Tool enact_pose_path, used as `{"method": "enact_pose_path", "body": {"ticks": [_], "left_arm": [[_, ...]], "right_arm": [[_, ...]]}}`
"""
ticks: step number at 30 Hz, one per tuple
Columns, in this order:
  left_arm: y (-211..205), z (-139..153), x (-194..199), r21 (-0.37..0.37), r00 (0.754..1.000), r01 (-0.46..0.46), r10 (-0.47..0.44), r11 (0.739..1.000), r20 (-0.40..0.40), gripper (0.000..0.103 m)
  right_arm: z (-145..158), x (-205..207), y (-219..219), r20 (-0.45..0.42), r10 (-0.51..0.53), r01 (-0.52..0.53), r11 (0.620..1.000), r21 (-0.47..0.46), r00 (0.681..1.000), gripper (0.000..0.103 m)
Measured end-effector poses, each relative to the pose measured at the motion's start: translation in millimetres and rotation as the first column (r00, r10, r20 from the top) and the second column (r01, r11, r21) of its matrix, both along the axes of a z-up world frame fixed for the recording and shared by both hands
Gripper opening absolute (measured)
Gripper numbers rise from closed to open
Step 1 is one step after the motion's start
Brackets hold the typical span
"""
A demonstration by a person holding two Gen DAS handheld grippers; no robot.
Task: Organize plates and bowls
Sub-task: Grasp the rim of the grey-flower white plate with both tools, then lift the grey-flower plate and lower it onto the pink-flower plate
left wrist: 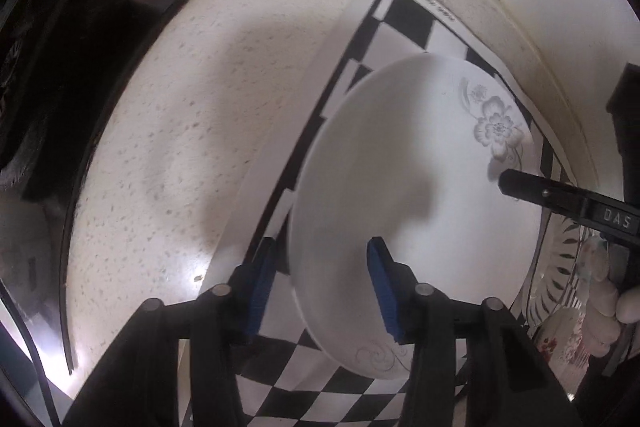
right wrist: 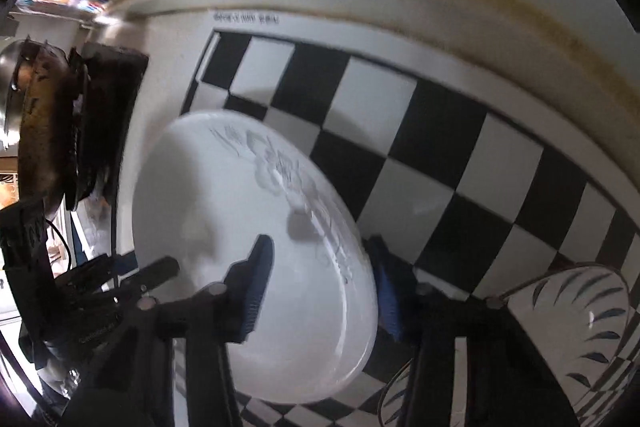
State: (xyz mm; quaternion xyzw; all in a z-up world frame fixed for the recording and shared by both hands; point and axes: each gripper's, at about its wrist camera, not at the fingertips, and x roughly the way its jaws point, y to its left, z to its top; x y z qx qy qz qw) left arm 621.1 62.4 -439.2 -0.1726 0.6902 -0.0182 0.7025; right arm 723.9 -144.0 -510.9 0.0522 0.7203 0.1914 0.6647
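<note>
One white plate (left wrist: 412, 211) with a grey flower print lies on the black-and-white checkered mat (left wrist: 316, 403), which covers part of the speckled pale surface (left wrist: 168, 131). Two tools work at it from opposite sides.

The left tool (left wrist: 320, 291) straddles the plate's near rim: one blue pad (left wrist: 260, 291) sits outside the rim over the mat, the other blue pad (left wrist: 384, 291) over the plate's face. The jaws stand partly spread with the rim between them; whether the pads press on it cannot be told.

The right tool (right wrist: 320, 291) likewise has the plate (right wrist: 248, 267) rim between its two blue pads, one over the plate's face, the other beyond the edge. Its grip is also unclear, since the picture is blurred.

To the right of the right tool sits one white bowl (right wrist: 580, 323) with dark leaf strokes. In the left wrist view the right tool's black finger reads "DAS" (left wrist: 616, 223). A line of small print along the mat's far border is too blurred to read.
</note>
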Motion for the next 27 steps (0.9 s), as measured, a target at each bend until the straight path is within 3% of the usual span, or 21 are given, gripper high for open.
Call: {"method": "enact_pose_path", "body": {"ticks": [4, 5, 17, 27], "left_arm": [[-5, -2, 2, 0.027, 1.000, 0.004, -0.004, 1.000, 0.009, 0.034], [-5, -2, 3, 0.023, 1.000, -0.002, 0.001, 1.000, 0.012, 0.034], [23, 17, -11, 0.035, 0.999, -0.009, 0.008, 0.999, 0.047, 0.034], [34, 57, -40, 0.039, 0.996, 0.025, -0.028, 0.999, 0.088, 0.034]], "right_arm": [[3, -5, -3, 0.022, 0.007, -0.006, 1.000, -0.022, 1.000, 0.034], [2, -8, -4, 0.025, 0.006, -0.005, 0.999, -0.034, 1.000, 0.027], [-2, -40, -22, -0.035, -0.060, 0.062, 0.996, 0.061, 0.998, 0.022], [35, -79, -35, -0.012, -0.130, 0.130, 0.982, 0.136, 0.991, 0.018]]}}
